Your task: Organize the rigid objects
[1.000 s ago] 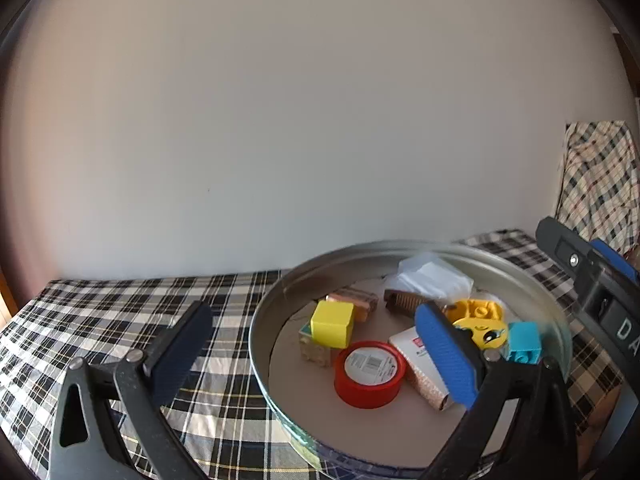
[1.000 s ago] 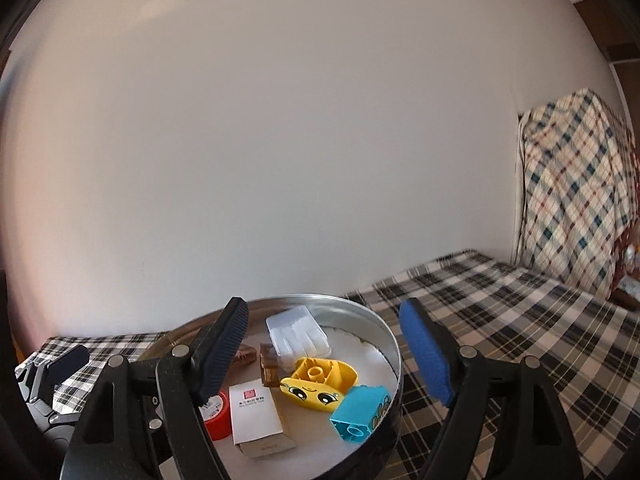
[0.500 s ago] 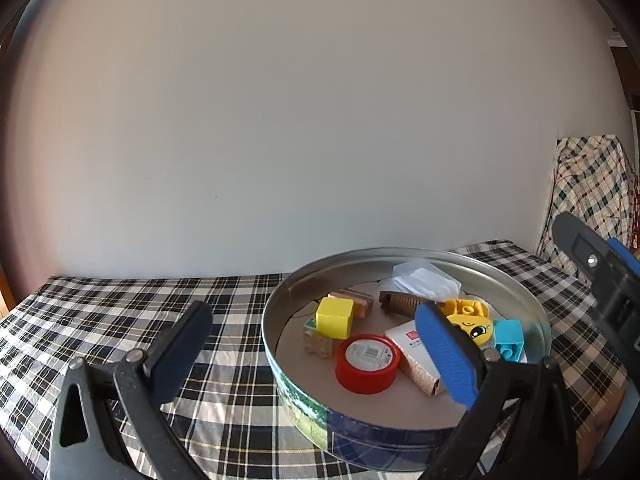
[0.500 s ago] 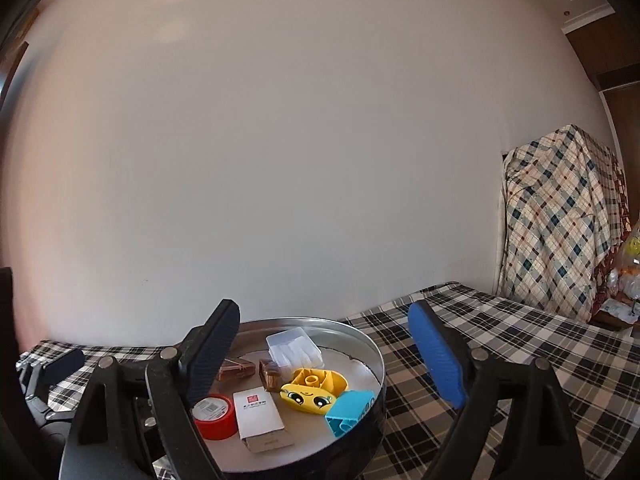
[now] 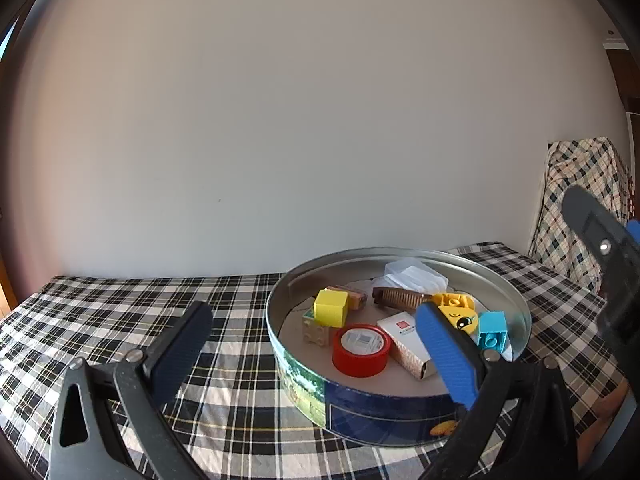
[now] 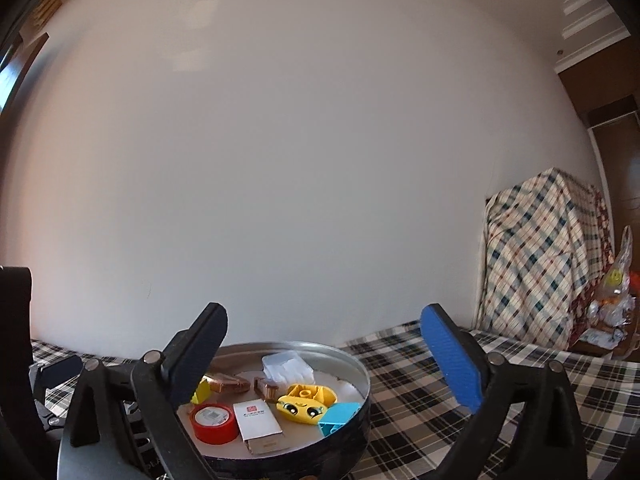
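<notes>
I count one round tin [image 5: 360, 396] on the checked tablecloth [image 5: 100, 320]. It holds one red tape roll [image 5: 361, 349], one yellow cube [image 5: 330, 308], one white carton [image 5: 410, 346], one blue brick [image 5: 492, 330]. Both grippers have backed away from it. Right gripper [image 6: 324, 356] has just been opening, nothing between its jaws; left gripper [image 5: 316, 350] released, empty.

- A plain white wall [image 6: 304, 160] fills the far side.
- A checked cloth [image 5: 120, 320] covers the tabletop.
- At far right, covered furniture [image 6: 536, 256] stands beside dark wood [image 6: 612, 120].
</notes>
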Action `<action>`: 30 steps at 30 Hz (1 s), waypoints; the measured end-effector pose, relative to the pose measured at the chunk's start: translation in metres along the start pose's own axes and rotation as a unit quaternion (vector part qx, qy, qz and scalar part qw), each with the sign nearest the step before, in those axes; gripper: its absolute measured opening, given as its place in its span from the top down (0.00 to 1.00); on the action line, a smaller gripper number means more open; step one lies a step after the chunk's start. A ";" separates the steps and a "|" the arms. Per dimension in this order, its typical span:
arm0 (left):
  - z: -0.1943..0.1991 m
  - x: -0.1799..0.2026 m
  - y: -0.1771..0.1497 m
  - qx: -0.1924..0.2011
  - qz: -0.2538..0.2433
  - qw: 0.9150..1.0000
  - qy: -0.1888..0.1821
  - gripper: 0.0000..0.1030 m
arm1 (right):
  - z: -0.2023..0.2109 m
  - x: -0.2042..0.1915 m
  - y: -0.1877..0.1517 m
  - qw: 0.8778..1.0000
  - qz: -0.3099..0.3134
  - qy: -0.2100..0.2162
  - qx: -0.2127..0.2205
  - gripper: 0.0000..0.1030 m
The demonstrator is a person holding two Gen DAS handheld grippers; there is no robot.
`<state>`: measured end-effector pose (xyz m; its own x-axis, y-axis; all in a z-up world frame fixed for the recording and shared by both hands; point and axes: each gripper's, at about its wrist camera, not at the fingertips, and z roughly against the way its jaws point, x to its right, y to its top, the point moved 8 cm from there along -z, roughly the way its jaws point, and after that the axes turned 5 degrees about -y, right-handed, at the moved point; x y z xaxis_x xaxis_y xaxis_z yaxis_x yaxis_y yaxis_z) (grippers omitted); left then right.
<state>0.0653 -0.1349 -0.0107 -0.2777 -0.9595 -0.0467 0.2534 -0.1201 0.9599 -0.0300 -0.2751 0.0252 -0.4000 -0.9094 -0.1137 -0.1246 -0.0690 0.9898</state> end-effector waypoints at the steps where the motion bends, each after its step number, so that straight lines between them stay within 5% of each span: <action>1: 0.001 0.000 0.000 0.000 0.001 1.000 0.001 0.00 | 0.002 0.001 0.001 1.000 -0.001 -0.003 0.005 0.01; 18: 0.012 -0.007 -0.001 0.006 0.003 0.999 0.032 0.00 | 0.014 0.003 0.006 1.000 0.010 -0.015 0.026 0.01; 30: 0.015 0.000 0.000 0.013 0.004 1.000 0.011 0.00 | 0.014 0.002 0.007 0.999 0.010 -0.013 0.028 0.00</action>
<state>0.0512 -0.1313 -0.0064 -0.2559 -0.9657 -0.0450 0.2308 -0.1062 0.9672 -0.0444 -0.2718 0.0309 -0.4255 -0.8998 -0.0968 -0.1671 -0.0270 0.9856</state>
